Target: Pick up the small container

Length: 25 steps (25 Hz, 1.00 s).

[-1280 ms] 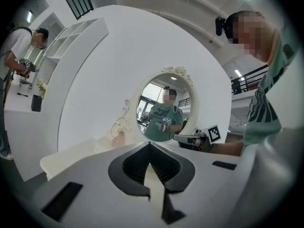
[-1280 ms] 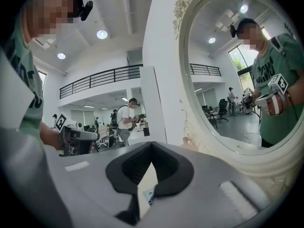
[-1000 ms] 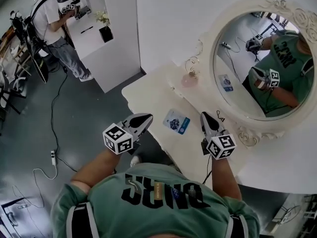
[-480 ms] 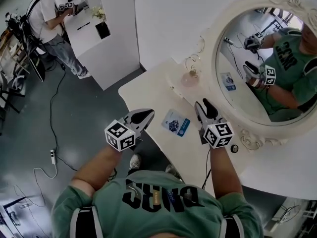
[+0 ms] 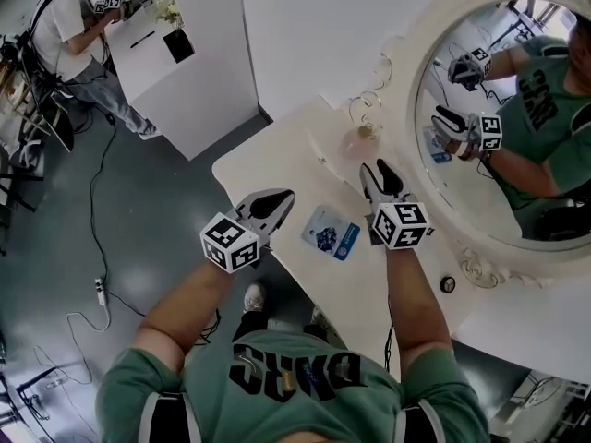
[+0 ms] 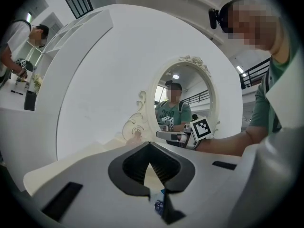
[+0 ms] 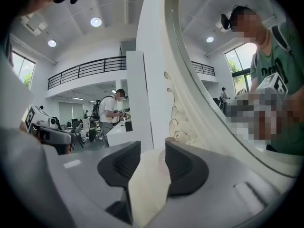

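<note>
The small pinkish container stands on the cream dressing table at the foot of the oval mirror. It also shows in the left gripper view as a small container below the mirror frame. My right gripper hovers just short of it and points at it. Its jaws are opening, and the right gripper has only the tabletop between them. My left gripper hangs over the table's front edge, and the left gripper has its tips together with nothing in them.
A blue-and-white packet lies flat between the two grippers. A small dark round thing sits by the mirror's base at the right. A person stands at a white counter far left. A cable and power strip lie on the floor.
The right gripper's jaws have gone from shut to open, and it has moved forward toward the pinkish container. The left gripper has kept its place by the front edge.
</note>
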Each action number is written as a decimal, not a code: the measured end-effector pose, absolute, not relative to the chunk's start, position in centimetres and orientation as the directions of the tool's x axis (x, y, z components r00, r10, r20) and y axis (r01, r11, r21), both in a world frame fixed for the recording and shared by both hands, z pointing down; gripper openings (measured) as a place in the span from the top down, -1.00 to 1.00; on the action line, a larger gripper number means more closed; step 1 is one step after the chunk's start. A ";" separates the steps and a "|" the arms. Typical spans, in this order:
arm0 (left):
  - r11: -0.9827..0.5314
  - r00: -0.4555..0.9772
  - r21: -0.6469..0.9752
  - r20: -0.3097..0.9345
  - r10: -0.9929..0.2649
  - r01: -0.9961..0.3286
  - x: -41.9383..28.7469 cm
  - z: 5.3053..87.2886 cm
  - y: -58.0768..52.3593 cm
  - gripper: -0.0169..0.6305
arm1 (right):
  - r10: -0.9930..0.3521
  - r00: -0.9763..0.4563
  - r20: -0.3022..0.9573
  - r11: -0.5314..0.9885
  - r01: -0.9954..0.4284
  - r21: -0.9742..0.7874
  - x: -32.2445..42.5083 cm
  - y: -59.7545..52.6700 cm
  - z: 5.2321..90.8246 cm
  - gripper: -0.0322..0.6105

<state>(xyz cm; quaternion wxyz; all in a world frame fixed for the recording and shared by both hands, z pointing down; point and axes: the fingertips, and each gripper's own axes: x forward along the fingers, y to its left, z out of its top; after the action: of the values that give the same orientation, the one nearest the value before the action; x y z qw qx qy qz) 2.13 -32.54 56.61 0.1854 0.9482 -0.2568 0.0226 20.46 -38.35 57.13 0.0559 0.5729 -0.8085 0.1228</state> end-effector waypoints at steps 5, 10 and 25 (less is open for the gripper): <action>-0.801 0.871 0.345 0.139 -0.472 -0.489 3.1 58.1 -34.7 0.94 | -0.916 -0.309 0.254 0.285 -0.950 -0.128 20.9 -42.1 59.2 0.39; -0.806 0.880 0.356 0.135 -0.456 -0.472 4.2 59.6 -35.9 0.94 | -0.917 -0.286 0.277 0.267 -0.958 -0.105 20.9 -45.0 60.9 0.36; -0.800 0.887 0.385 0.153 -0.436 -0.460 4.6 62.2 -37.1 0.94 | -0.925 -0.219 0.310 0.212 -0.976 -0.059 20.7 -48.5 63.0 0.33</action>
<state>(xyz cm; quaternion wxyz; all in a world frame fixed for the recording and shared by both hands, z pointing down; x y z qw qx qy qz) 4.59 -37.14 62.20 0.2099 0.9484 -0.2361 0.0284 20.67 -48.53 62.96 0.1042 0.6160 -0.7714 0.1214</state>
